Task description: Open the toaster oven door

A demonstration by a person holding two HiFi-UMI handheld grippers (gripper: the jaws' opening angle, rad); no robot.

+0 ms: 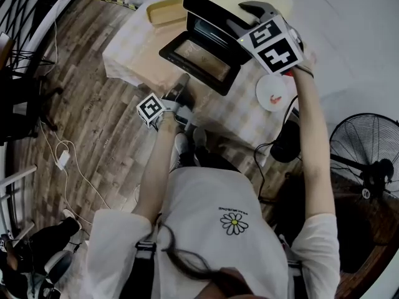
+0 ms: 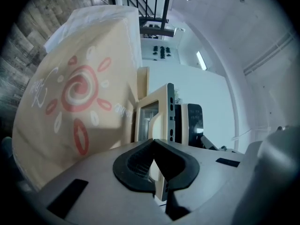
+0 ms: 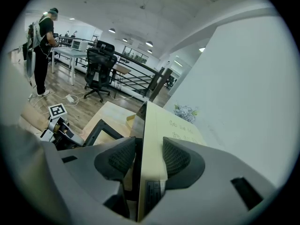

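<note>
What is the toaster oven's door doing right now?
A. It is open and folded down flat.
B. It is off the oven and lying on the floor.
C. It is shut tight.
A: in the head view the door lies folded down flat in front of the toaster oven, and the oven's inside is open to see.

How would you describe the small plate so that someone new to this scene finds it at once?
Start at the cloth-covered table and its dark toaster oven with the door folded down. Beside the oven, on the person's right, near the table's edge, lies the plate: the only round white thing there, with a small reddish bit on it.
</note>
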